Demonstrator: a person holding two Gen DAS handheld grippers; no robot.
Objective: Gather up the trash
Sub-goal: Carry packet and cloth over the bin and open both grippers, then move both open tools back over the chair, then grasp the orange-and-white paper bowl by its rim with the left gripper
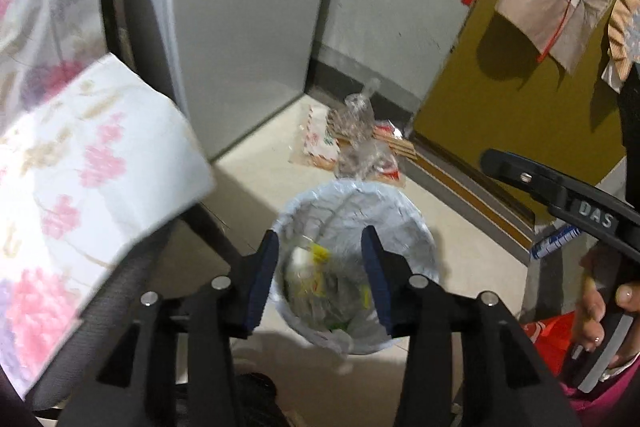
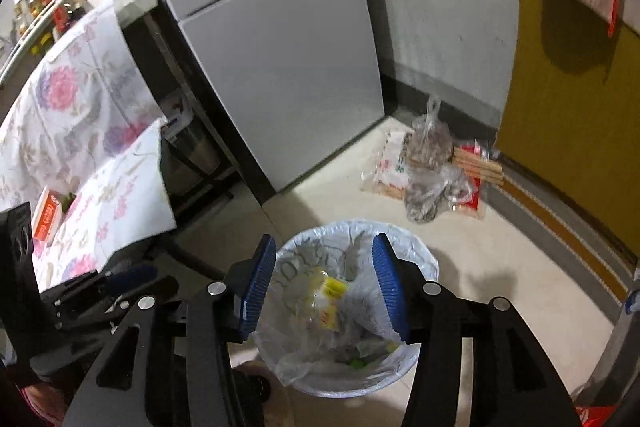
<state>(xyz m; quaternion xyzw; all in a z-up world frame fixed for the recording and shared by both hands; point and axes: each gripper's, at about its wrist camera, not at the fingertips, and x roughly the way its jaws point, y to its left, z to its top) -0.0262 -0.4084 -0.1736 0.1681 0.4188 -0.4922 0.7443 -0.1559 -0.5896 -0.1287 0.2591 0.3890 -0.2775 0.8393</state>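
Bin (image 2: 430,263): near floor, centre, lined, wrappers inside.
Loose bags (image 2: 430,163): far, by the door; probably light, crinkly, slippery; pinch the knotted top.
Left gripper (image 1: 320,283): jaws apart, empty.
Right gripper (image 2: 326,283): jaws apart, empty.

Open bin (image 2: 424,259) below; table (image 2: 120,203) leftward.

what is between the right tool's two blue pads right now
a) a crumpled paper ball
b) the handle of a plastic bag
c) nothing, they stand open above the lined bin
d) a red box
c: the right tool has its pads spread wide with only air between them, and the white-lined trash bin with wrappers inside shows through the gap below.
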